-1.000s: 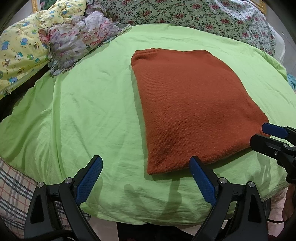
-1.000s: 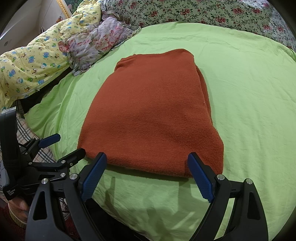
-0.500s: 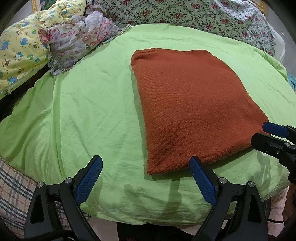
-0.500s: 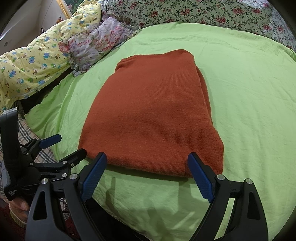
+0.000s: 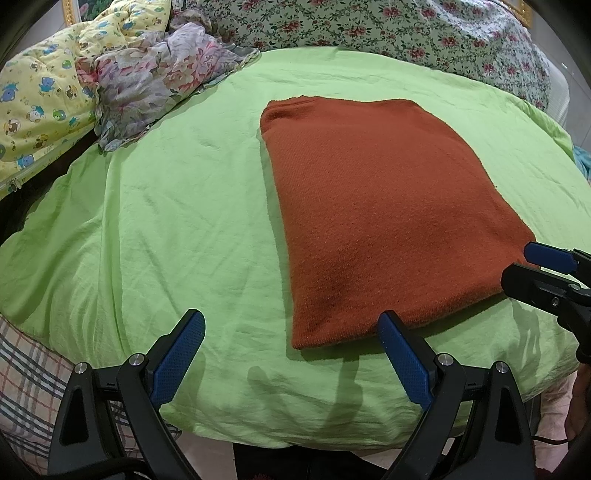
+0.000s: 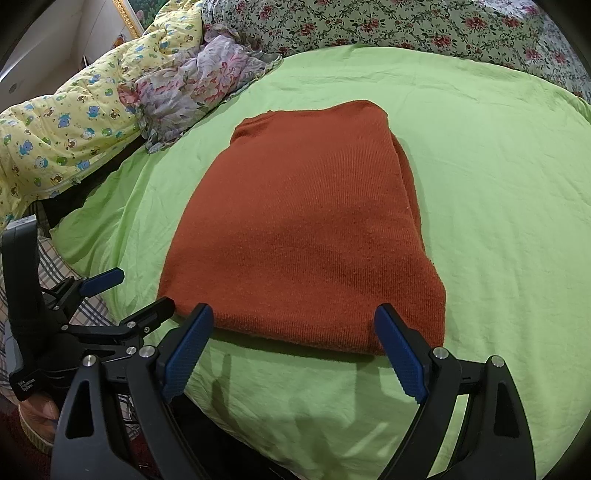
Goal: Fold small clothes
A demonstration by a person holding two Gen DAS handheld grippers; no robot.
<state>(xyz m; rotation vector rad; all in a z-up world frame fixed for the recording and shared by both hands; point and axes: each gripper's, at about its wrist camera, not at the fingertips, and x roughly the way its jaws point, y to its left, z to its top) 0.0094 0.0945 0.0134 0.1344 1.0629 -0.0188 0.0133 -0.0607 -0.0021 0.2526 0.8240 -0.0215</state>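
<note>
Green cotton covers nearly everything in front of me: a lime bedsheet point(image 5: 155, 229) pulled over the bed, lightly creased and rounded off at the near edge where it drops away below my tools. Along the far side runs a floral bedspread point(image 5: 388, 33), pale green with small red roses, and at the far left a yellow quilt point(image 6: 62, 136) printed with cartoon bears is heaped up, with a crumpled pink-and-grey flowered cloth point(image 5: 159, 81) lying against it and spilling onto the sheet. A strip of plaid fabric point(image 5: 22, 373) shows below the sheet at the left, and a bit of gilt frame point(image 6: 125, 18) and pale wall sit in the far left corner of the room. On the sheet lies the rust-orange knitted garment point(image 6: 306, 229), folded into a flat, roughly rectangular stack with its layered edges visible along the right side; its near edge is close to the bed's near edge. My left hand-held gripper point(image 5: 291, 354) hovers just short of the garment's near left corner, blue pads spread wide and holding nothing. My right hand-held gripper point(image 6: 295, 347) hangs over the near edge of the garment, likewise spread wide and empty, its pads bracketing that edge without my being able to tell whether they touch it.
</note>
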